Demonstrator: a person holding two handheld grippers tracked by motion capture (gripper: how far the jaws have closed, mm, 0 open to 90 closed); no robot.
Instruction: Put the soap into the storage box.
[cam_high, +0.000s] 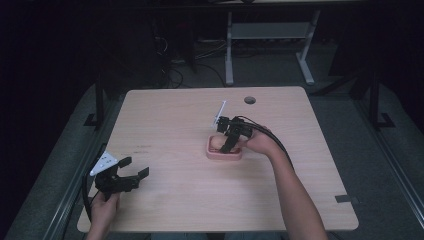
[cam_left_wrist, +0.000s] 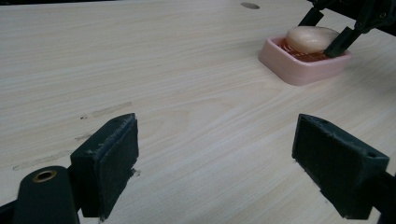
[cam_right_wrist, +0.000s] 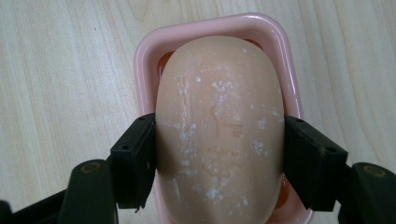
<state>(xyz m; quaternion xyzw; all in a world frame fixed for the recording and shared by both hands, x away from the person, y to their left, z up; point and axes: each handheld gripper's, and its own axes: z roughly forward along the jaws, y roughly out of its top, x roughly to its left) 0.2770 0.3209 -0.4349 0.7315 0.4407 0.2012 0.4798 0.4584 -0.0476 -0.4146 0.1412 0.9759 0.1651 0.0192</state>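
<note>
A pale, peach-coloured soap bar (cam_right_wrist: 219, 93) lies in a pink soap dish (cam_right_wrist: 144, 56) a little right of the table's middle. My right gripper (cam_right_wrist: 219, 140) reaches down over the dish, and both black pads press the bar's two sides. From above, the dish (cam_high: 224, 155) and the right gripper (cam_high: 230, 144) sit together, with the soap (cam_high: 215, 143) showing at the dish's left end. My left gripper (cam_high: 135, 167) hovers low near the front left corner, open, with bare wood between its jaws (cam_left_wrist: 215, 144). Its view takes in the dish (cam_left_wrist: 303, 70) and soap (cam_left_wrist: 308, 39) at the far right.
The wooden table (cam_high: 170, 115) has a round cable hole (cam_high: 249, 100) near its far edge and a dark tape patch (cam_high: 347, 199) at the front right corner. Faint scuff marks (cam_left_wrist: 107, 111) lie ahead of the left gripper. White desk legs (cam_high: 229, 50) stand beyond on the floor.
</note>
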